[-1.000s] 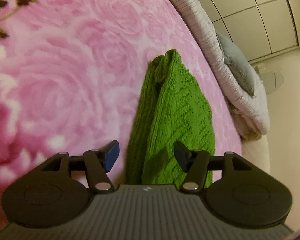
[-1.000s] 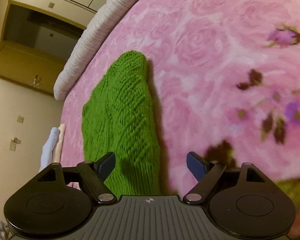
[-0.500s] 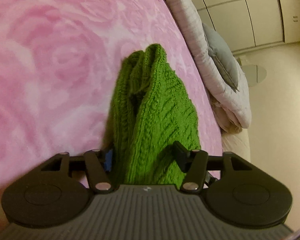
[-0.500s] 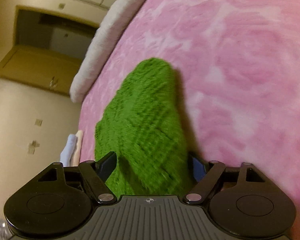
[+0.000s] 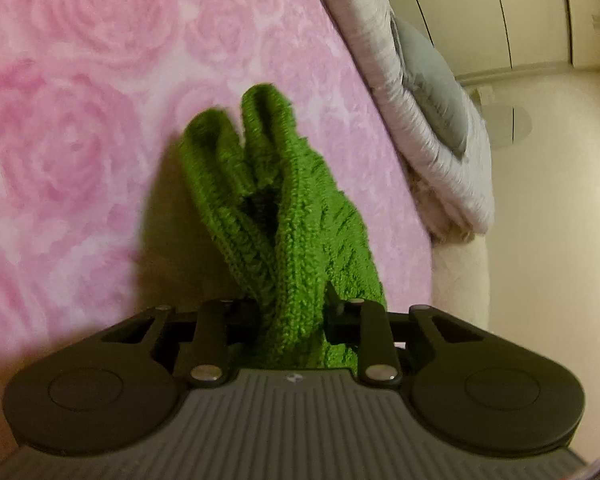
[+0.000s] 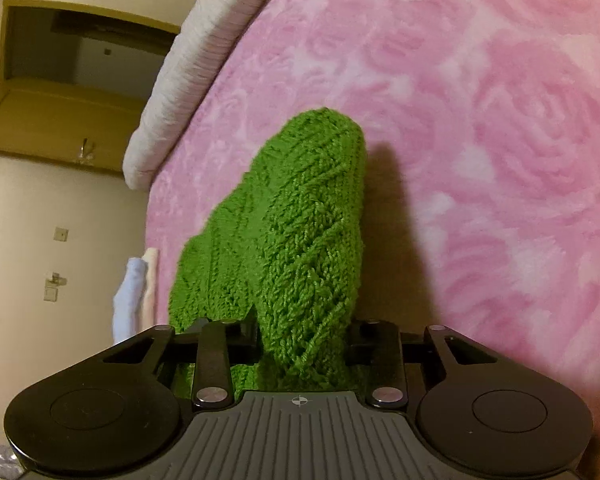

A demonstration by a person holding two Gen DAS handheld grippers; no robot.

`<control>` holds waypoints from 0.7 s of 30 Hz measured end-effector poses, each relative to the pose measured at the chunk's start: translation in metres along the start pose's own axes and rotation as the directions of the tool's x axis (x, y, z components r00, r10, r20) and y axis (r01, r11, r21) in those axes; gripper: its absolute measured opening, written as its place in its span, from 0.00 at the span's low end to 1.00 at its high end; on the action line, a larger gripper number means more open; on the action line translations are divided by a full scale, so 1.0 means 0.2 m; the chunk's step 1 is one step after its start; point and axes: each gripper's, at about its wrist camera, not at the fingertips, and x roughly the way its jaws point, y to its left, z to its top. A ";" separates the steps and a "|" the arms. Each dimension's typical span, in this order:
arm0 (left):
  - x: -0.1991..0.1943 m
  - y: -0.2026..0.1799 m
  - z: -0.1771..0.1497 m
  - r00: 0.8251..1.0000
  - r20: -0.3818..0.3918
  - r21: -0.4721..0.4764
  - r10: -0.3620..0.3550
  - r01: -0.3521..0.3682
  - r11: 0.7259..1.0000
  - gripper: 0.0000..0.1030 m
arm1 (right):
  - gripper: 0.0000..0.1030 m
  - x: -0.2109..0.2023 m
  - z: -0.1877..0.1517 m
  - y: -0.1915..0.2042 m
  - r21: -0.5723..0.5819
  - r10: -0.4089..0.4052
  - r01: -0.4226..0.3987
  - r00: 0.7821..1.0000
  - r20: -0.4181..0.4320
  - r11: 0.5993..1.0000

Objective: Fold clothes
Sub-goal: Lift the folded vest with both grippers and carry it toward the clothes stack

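A green cable-knit garment lies bunched in long folds on the pink rose-patterned blanket. My left gripper has its jaws closing, and the knit's near end is pinched between the pads. That end is raised and casts a shadow on the blanket. In the right wrist view the same green garment rises from the blanket. My right gripper has its jaws closing too, squeezing a thick fold between the pads. The fingertips of both grippers are mostly hidden by the knit.
A rolled white quilt and a grey pillow line the bed's edge, with wardrobe doors behind. In the right wrist view the quilt borders the bed, pale folded clothes sit at its edge, and a doorway lies beyond.
Both grippers moved forward over the green garment from wide open and closed onto its near end. The knit has bunched and lifted slightly off the blanket.
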 end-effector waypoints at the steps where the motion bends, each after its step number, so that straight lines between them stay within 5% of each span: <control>1: -0.07 -0.05 0.00 1.000 0.008 -0.017 0.000 0.000 1.000 0.22 | 0.33 -0.03 0.00 0.06 0.008 0.008 -0.008 1.000 -0.006 1.000; 10: -0.75 -0.51 -0.08 0.990 0.139 -0.082 0.026 -0.015 0.997 0.22 | 0.33 -0.26 -0.02 0.72 -0.005 0.077 -0.078 0.990 -0.117 0.997; 16: -1.15 -0.49 -0.01 0.975 0.224 -0.090 0.008 0.013 0.996 0.22 | 0.33 -0.15 -0.13 1.09 -0.087 0.103 -0.118 0.981 -0.163 0.989; 21: -1.51 -0.35 0.21 0.980 0.201 -0.059 0.001 0.011 0.998 0.22 | 0.33 0.09 -0.34 1.37 -0.093 0.117 -0.131 0.983 -0.140 0.987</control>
